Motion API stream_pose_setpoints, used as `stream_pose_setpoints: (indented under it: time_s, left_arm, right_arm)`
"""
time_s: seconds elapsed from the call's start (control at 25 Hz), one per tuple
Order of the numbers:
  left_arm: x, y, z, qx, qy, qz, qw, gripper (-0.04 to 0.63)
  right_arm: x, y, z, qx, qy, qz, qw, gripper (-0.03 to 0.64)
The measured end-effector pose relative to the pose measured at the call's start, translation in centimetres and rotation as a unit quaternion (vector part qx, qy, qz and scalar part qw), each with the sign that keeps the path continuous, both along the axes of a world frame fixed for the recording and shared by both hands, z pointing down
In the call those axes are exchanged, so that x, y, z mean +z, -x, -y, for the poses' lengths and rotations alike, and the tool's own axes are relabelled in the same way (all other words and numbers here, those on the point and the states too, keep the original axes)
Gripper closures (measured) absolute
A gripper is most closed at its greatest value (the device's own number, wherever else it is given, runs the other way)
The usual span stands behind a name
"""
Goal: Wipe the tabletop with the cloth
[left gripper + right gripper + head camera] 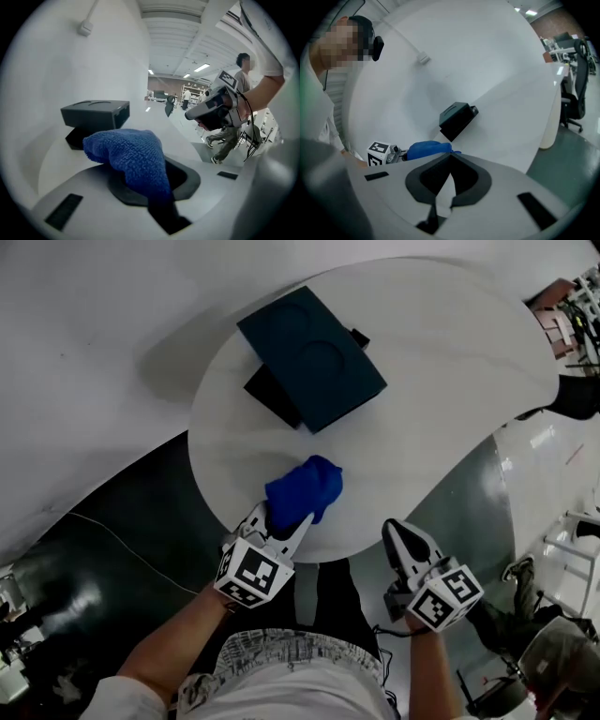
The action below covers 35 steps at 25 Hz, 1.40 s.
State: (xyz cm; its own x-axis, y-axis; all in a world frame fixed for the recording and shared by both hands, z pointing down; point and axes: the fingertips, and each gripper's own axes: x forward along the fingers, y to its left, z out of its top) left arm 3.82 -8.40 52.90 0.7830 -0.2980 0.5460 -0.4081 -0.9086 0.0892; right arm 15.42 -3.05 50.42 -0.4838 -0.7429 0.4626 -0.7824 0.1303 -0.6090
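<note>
A bunched blue cloth rests on the near part of the white round tabletop. My left gripper is shut on the cloth's near end; in the left gripper view the cloth drapes over the jaws and hides their tips. My right gripper hangs just off the table's near edge, to the right of the cloth, its jaws closed together with nothing between them. The right gripper view also shows the cloth and the left gripper's marker cube off to the left.
A dark box lies on a smaller black slab at the table's far left. A white wall curves behind the table. Dark floor lies left of the table, and a person's legs and office chairs are off to the right.
</note>
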Motion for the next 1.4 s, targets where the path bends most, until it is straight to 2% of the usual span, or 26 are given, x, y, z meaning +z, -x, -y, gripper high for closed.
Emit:
stream_pose_setpoints:
  time_s: [0.36,0.64,0.92,1.2,1.4]
  left_arm:
    - [1.3,12.7,0.7,-0.086,0.012,0.019,0.996,0.52]
    - [3.7,18.5,-0.2,-0.115,0.024,0.034,0.9925,0.52]
    - [5.5,19.2,-0.6,-0.111,0.041,0.046,0.992,0.52]
    - [6.0,17.6,-1.4,-0.098,0.038,0.064,0.9925,0.522]
    - [6.0,15.5,-2.6,-0.072,0.037,0.078,0.9937,0.522]
  right_arm:
    - [0.4,9.8,3.4,-0.076,0.003,0.003,0.997,0.611]
    - [1.7,14.4,3.5,-0.105,0.013,0.001,0.994,0.611]
    - [2.3,15.3,3.4,-0.107,0.022,-0.003,0.994,0.611]
    - [2.3,13.4,2.9,-0.093,0.019,-0.001,0.995,0.611]
    - [2.2,11.4,1.8,-0.078,0.018,0.002,0.997,0.611]
